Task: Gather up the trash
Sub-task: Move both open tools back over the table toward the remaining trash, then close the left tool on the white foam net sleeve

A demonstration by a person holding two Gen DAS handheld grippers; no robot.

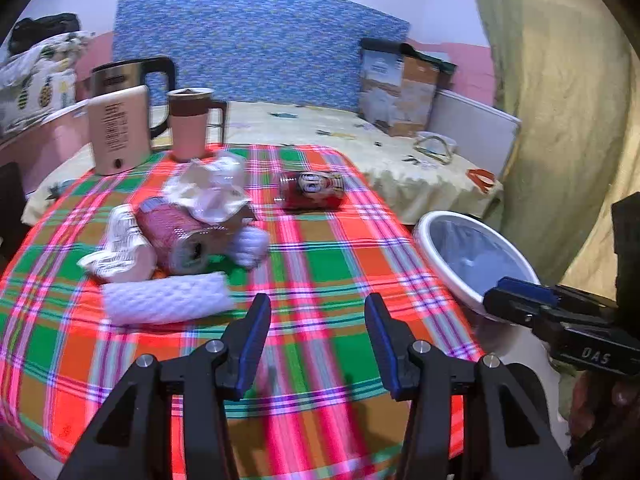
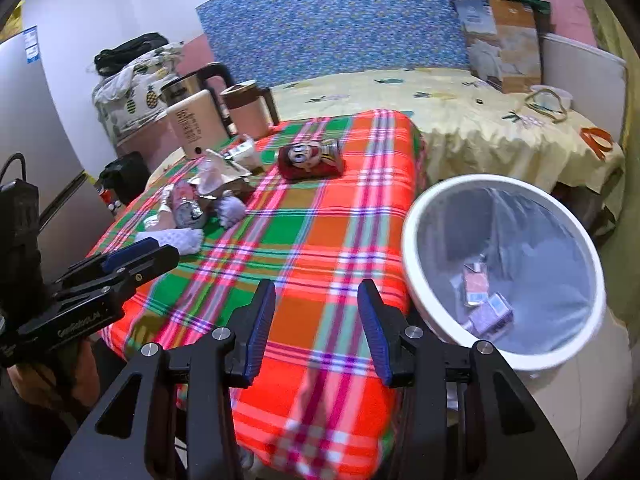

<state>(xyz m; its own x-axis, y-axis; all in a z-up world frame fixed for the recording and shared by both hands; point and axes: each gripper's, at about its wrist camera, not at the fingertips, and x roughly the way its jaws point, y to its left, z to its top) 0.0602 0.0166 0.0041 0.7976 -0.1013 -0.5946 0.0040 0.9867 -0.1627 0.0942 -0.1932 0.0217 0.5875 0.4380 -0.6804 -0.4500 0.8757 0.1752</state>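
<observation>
The trash lies in a loose heap on the left half of the plaid tablecloth (image 1: 320, 272): a pink can (image 1: 176, 236) on its side with its silver top toward the camera, crumpled white paper (image 1: 212, 192) piled on and behind it, a printed white wrapper (image 1: 120, 248) to its left, and a folded white quilted tissue (image 1: 168, 300) nearest the camera; a red can (image 1: 312, 190) with a cartoon face lies on its side apart from the heap, further back toward the middle of the cloth; the left gripper (image 1: 318, 340) hovers over bare cloth with its blue-padded jaws apart and nothing between them, the tissue just beyond its left finger; the right gripper (image 2: 316, 324) likewise stands parted and empty above the near edge of the table; only the right wrist view looks down into the white bin (image 2: 412, 280) beside the table, showing its dark liner and a few small boxes (image 2: 480, 300) at the bottom, plus a grey fridge (image 2: 36, 140) at far left; the left wrist view shows just the bin's rim, but gives the heap much closer, though blurred.
</observation>
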